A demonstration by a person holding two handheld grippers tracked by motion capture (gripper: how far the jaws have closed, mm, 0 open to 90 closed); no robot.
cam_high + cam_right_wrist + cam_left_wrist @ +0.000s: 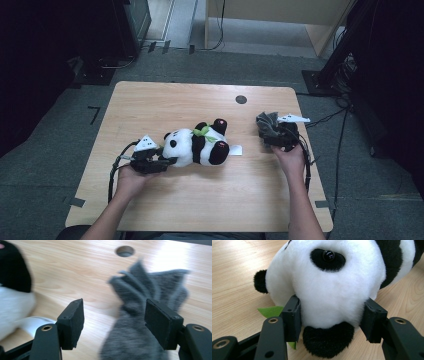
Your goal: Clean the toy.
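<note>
This looks like a lab or recording room rather than a home. A plain wooden table (200, 100) with a round cable hole (241, 99) stands alone in the middle of the frame on grey carpet (50, 150). Black cables (330, 117) trail over the floor at the right, and tape marks (94, 114) are stuck to the carpet at the left. Dark equipment stands (335, 65) rise at the upper right, a black cabinet (135, 25) sits at the upper left, and a pale wooden desk (280, 20) fills the top centre.
</note>
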